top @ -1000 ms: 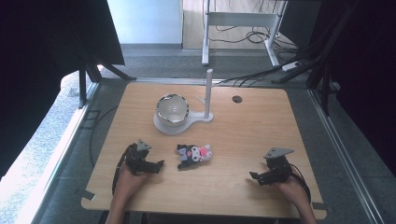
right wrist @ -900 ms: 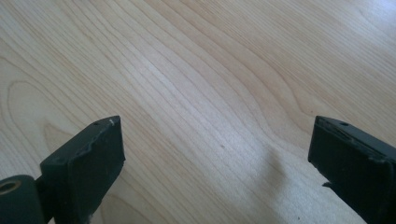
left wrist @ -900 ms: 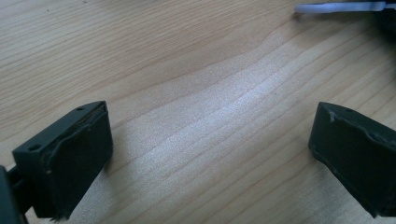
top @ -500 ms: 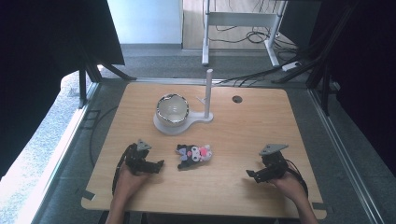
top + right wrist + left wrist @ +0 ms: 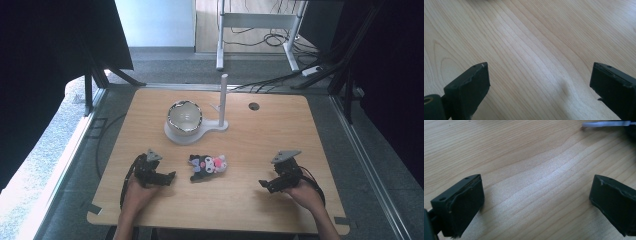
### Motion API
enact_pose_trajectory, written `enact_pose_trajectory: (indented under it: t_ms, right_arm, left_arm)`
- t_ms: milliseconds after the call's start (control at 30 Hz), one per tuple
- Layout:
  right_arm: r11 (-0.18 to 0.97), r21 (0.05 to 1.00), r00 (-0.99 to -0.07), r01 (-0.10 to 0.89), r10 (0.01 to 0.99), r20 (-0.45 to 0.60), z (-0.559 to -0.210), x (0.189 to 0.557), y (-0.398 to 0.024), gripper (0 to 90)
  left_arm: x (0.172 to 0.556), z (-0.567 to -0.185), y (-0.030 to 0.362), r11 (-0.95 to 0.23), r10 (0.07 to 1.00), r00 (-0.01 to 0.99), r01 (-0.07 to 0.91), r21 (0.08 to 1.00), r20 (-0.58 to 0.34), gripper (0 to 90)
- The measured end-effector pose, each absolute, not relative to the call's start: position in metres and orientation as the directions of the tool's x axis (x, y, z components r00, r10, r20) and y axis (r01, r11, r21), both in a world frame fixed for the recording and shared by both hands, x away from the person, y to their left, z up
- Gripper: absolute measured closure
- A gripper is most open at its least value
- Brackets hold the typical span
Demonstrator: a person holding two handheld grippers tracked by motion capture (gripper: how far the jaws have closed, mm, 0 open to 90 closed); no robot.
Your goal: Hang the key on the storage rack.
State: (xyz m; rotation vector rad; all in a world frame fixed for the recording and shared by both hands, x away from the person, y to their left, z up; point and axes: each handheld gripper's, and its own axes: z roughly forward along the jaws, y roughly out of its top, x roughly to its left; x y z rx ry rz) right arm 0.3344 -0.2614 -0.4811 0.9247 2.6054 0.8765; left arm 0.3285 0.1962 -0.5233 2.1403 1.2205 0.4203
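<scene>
Wooden table [image 5: 280,130] with not much on it, so this looks like the very start of a pick-up job, nothing grabbed yet.

Going left to right: the left gripper [image 5: 169,177] sits low over the near-left part of the table, pointed right toward the toy. In the left gripper view its jaws stand wide apart with nothing but bare wood grain between them, and there's a sliver of white at the top right edge, probably the stand's base.

Next over, near the middle of the table, is the plush toy [image 5: 208,165], a little black, white and pink thing lying on its side. It's just beside the left gripper's tips, not touching them. Farther back from it sits a bowl [image 5: 184,116] on a white stand [image 5: 195,134], with a white post [image 5: 223,100] upright at the stand's right end. The toy is apart from the stand, on the near side.

Far right: the right gripper [image 5: 265,184] is near the near-right edge, aimed left, well apart from the toy. Its jaws are spread wide too, only table between them.

My guess: both hands are parked and the reach hasn't really begun. The left one is closest, so the next move probably calls for sliding it right, straddling the toy's soft body and squeezing. The bowl seems the likely drop spot.
</scene>
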Motion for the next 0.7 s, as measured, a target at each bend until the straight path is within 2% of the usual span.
enact_pose_trajectory:
  t_ms: [700]
  right_arm:
    - [0.686, 0.575, -0.823, 0.446, 0.567, -0.038, -0.473, 0.353, -0.229, 2.8]
  left_arm:
    - [0.328, -0.523, 0.196, -0.371, 0.854, 0.52, 0.652, 0.661, -0.034, 0.0]
